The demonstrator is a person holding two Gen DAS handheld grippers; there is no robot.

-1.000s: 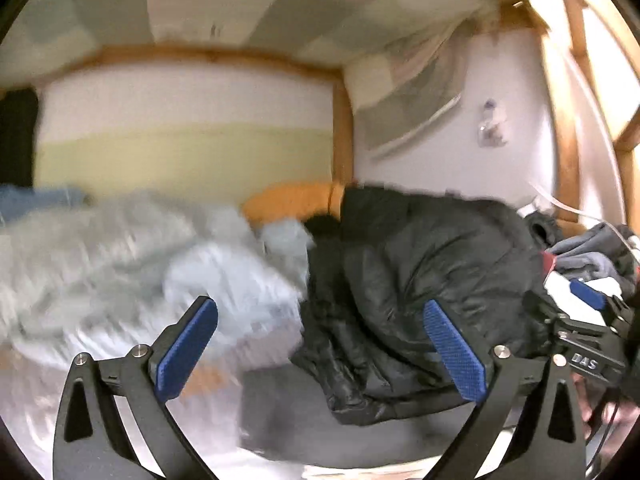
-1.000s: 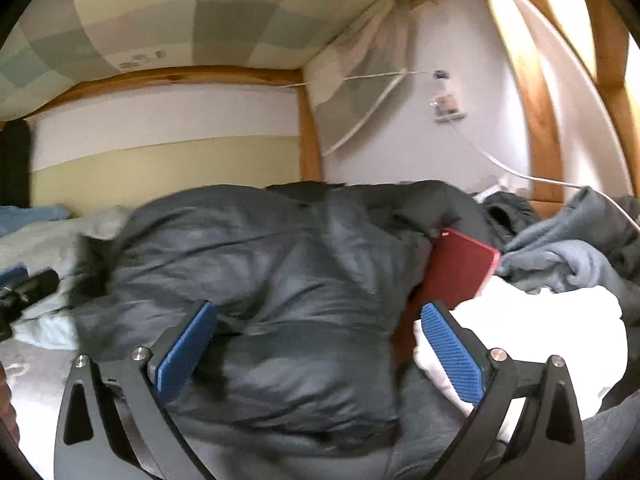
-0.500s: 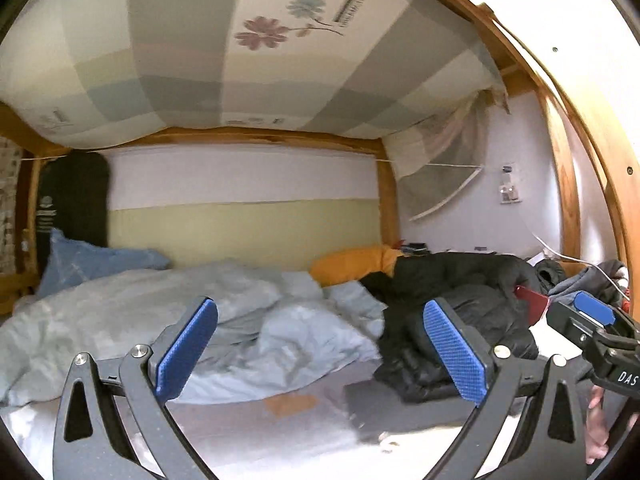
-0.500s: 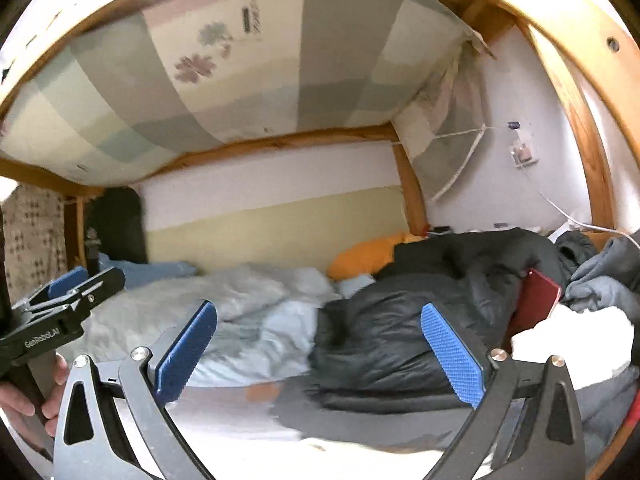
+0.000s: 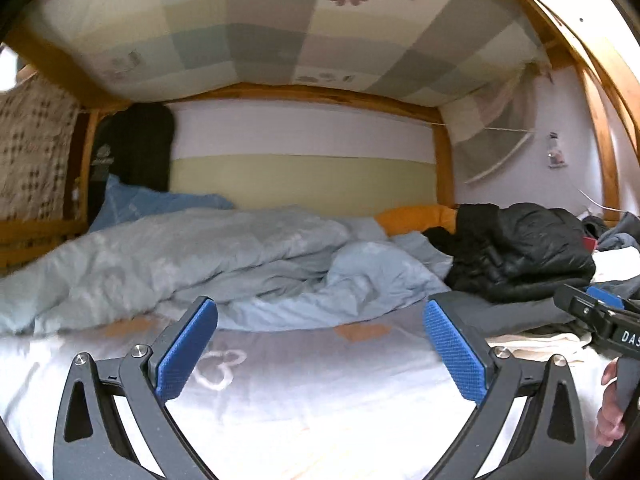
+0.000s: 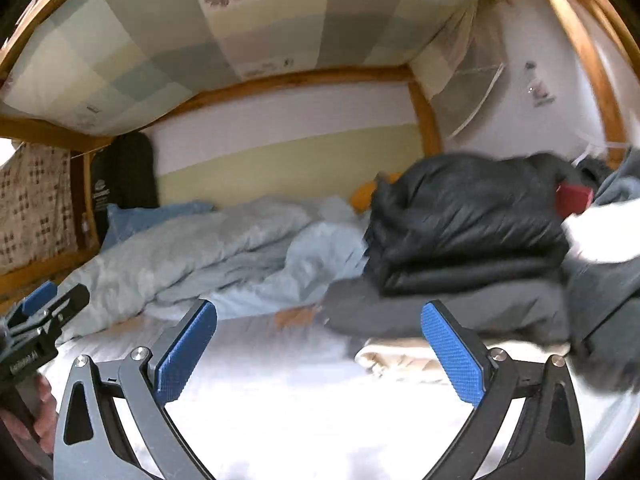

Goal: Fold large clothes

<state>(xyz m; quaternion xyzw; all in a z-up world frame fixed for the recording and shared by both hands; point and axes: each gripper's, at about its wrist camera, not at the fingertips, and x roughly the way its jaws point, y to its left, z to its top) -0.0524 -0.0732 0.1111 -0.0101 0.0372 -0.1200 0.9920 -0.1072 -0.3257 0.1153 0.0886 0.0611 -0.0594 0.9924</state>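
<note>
Black jacket (image 6: 468,220) folded, long axis sideways; both tools empty.

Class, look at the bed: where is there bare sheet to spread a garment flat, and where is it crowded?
Bare sheet lies at the near edge, bordered behind by the rumpled blue duvet. The right side is crowded: the black puffer jacket sits on grey clothes.

Folded jacket (image 5: 520,248) lies right of quilt (image 5: 200,256) on bed (image 5: 320,392).
</note>
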